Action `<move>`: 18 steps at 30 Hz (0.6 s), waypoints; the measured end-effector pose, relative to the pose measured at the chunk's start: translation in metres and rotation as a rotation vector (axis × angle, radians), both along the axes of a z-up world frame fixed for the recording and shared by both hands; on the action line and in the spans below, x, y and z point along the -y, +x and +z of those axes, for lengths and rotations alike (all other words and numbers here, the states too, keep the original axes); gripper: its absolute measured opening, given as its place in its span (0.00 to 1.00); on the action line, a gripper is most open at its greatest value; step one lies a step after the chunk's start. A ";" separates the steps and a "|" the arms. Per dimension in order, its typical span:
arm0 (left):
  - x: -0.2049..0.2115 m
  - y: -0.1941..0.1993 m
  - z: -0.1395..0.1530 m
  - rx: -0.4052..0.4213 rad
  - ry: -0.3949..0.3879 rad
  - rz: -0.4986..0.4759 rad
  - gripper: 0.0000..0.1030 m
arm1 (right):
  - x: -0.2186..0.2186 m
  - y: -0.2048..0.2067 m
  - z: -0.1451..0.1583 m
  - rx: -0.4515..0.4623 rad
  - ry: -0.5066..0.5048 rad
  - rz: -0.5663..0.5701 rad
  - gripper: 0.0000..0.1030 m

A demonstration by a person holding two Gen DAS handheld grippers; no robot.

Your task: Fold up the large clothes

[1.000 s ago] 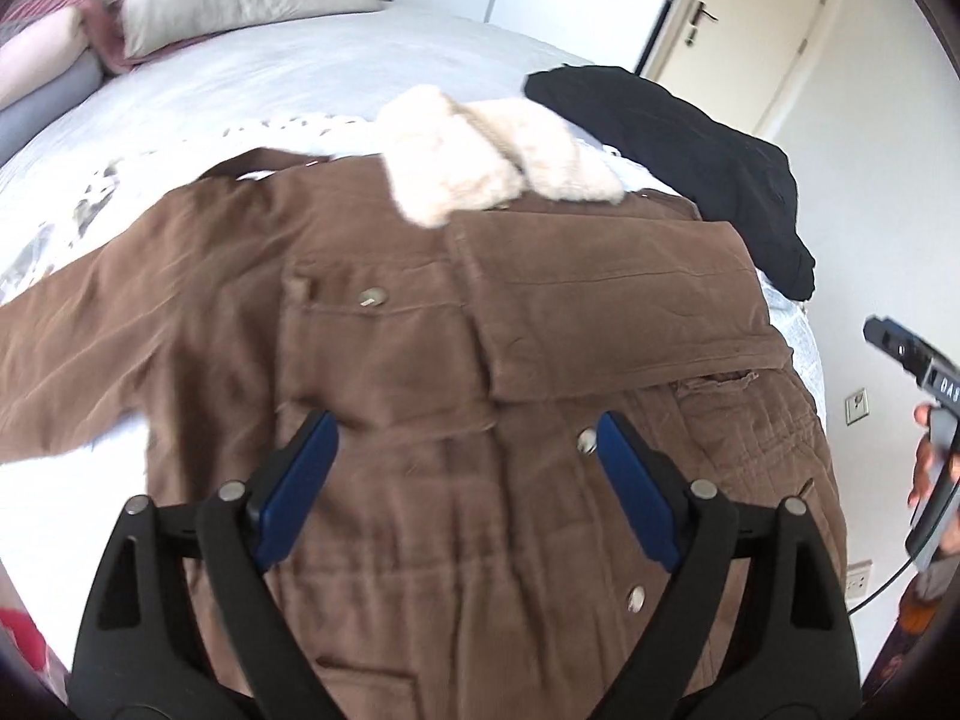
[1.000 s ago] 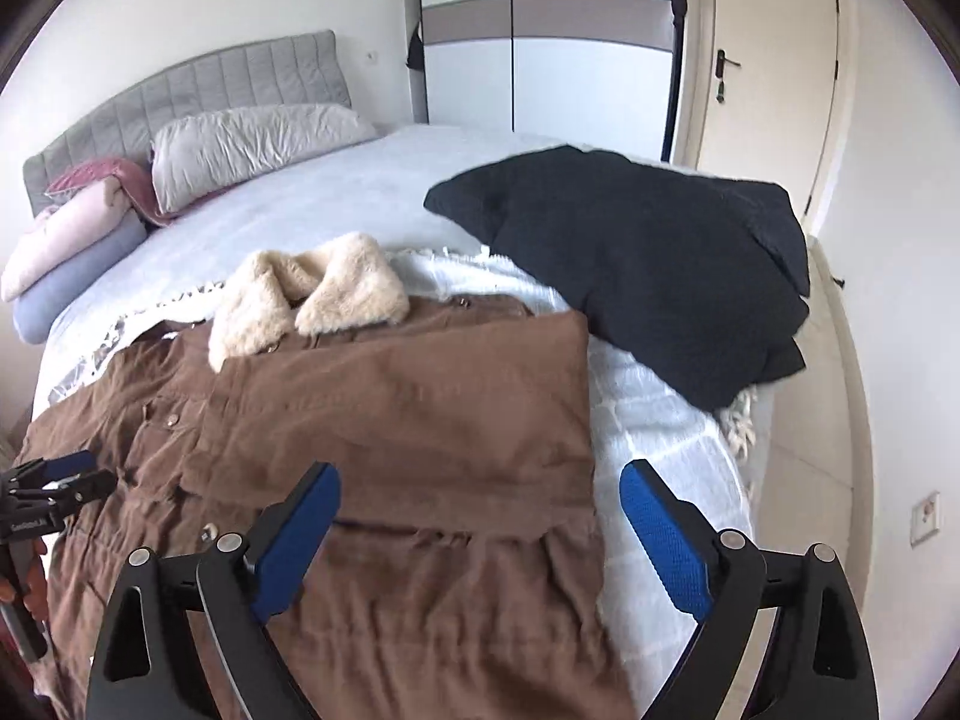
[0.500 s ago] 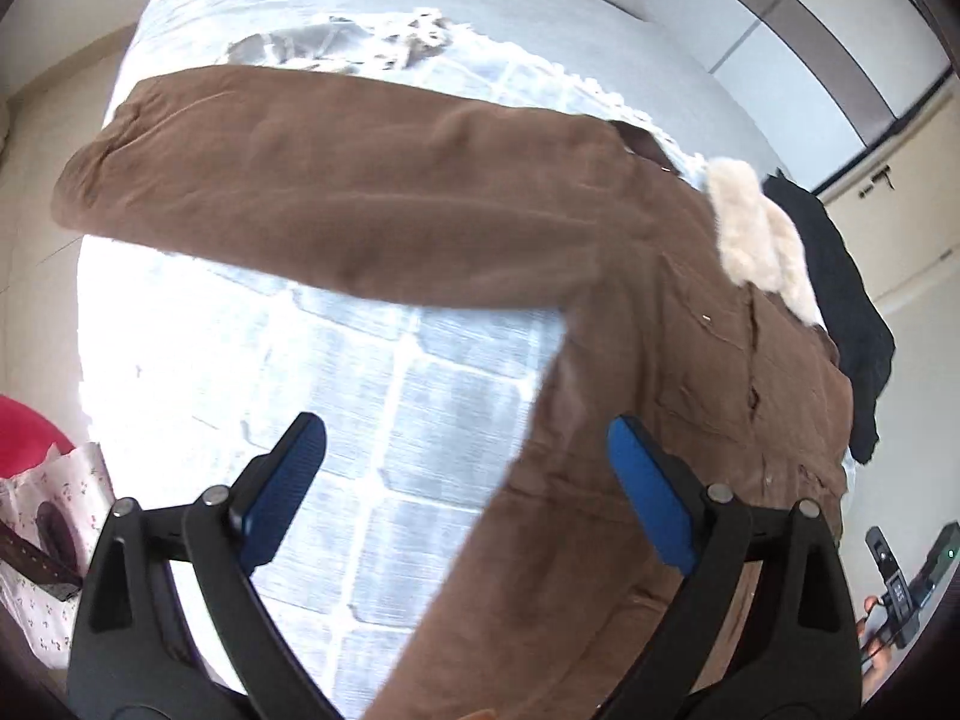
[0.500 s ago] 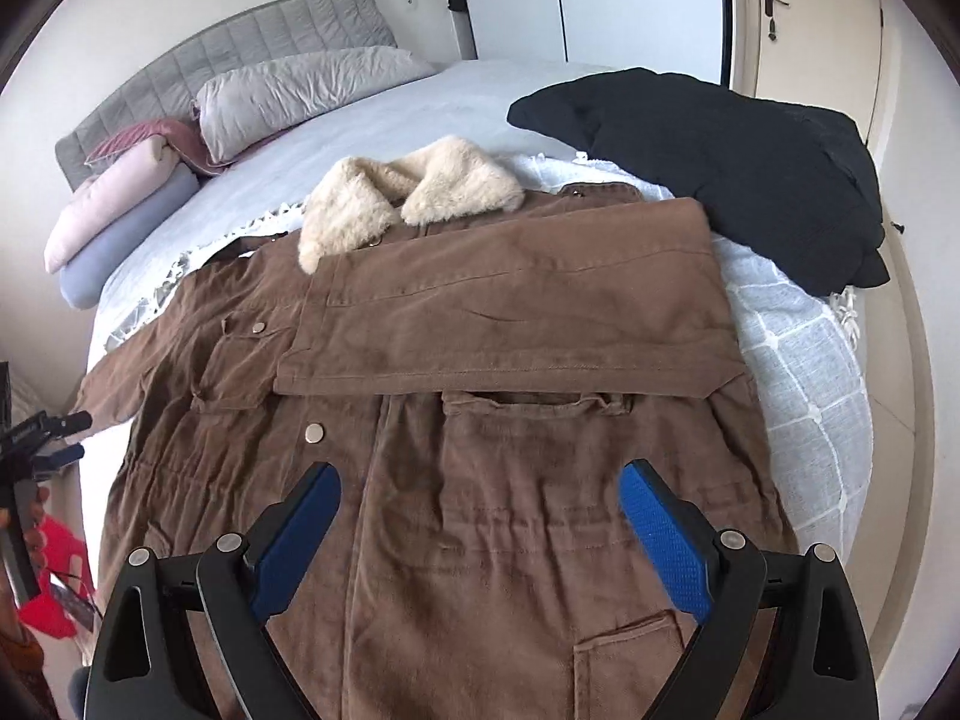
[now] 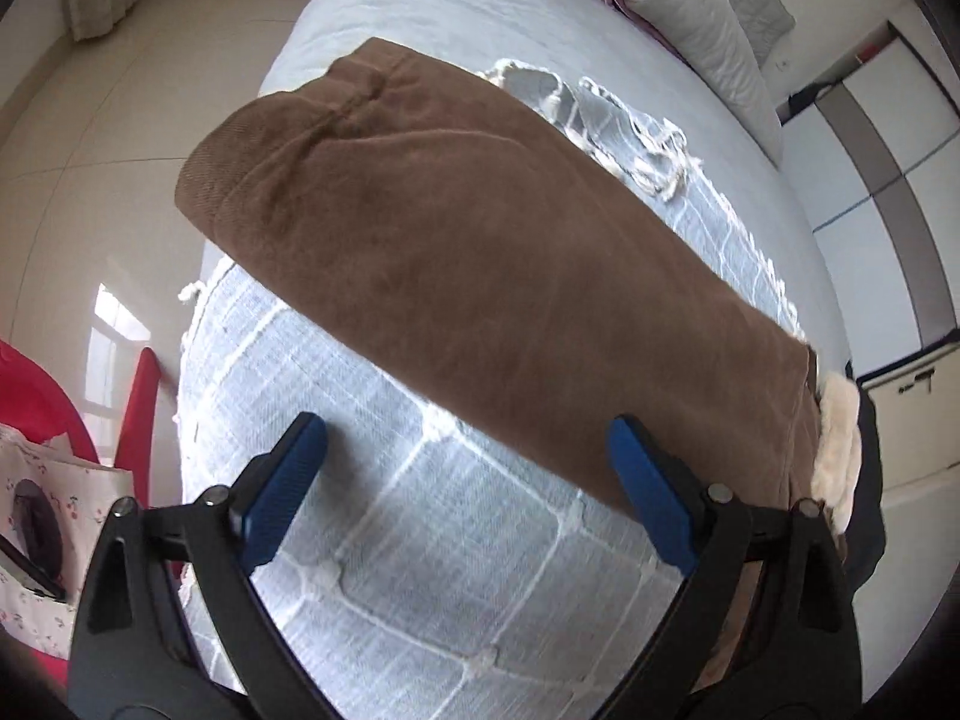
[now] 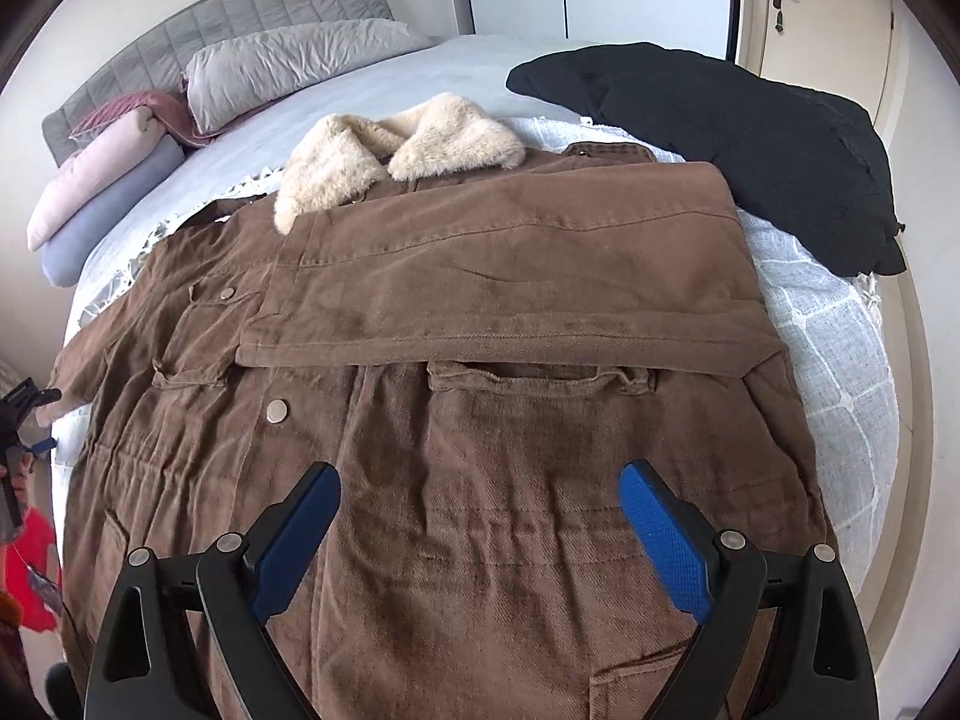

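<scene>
A large brown coat (image 6: 480, 420) with a cream fur collar (image 6: 396, 144) lies front up on the bed. Its right sleeve (image 6: 528, 276) is folded across the chest. Its left sleeve (image 5: 456, 240) stretches out flat towards the bed's edge, cuff at the far end. My left gripper (image 5: 468, 486) is open and empty, just above the blanket beside that sleeve's middle. My right gripper (image 6: 480, 534) is open and empty over the coat's lower front. The left gripper also shows at the far left of the right wrist view (image 6: 24, 414).
A black garment (image 6: 720, 132) lies on the bed's far right. Pillows and rolled bedding (image 6: 150, 144) sit by the grey headboard. A pale checked blanket (image 5: 456, 588) covers the bed. A red chair and a floral bag (image 5: 36, 516) stand on the floor beside the bed.
My left gripper has swung from the coat's front out to the left sleeve and come down close to it. My right gripper has moved in over the coat's lower front.
</scene>
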State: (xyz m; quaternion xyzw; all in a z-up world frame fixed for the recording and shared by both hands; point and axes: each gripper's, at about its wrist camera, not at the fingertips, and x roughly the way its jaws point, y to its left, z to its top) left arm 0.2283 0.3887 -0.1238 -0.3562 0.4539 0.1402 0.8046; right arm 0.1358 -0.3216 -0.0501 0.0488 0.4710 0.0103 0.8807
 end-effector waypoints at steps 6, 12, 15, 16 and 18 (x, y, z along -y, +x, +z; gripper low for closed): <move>-0.023 0.012 0.002 0.096 -0.015 0.123 0.44 | -0.002 0.003 -0.006 -0.024 0.010 0.006 0.93; 0.009 0.010 0.065 0.257 0.220 0.100 0.08 | 0.002 0.004 -0.006 -0.020 0.026 -0.009 0.93; 0.052 0.012 0.115 0.387 0.328 -0.011 0.08 | 0.004 0.004 -0.007 -0.020 0.038 -0.017 0.93; 0.066 0.014 0.131 0.428 0.344 -0.052 0.08 | 0.005 0.004 -0.007 -0.020 0.041 -0.019 0.93; 0.099 0.015 0.160 0.507 0.367 -0.144 0.08 | 0.005 0.004 -0.006 -0.018 0.044 -0.021 0.93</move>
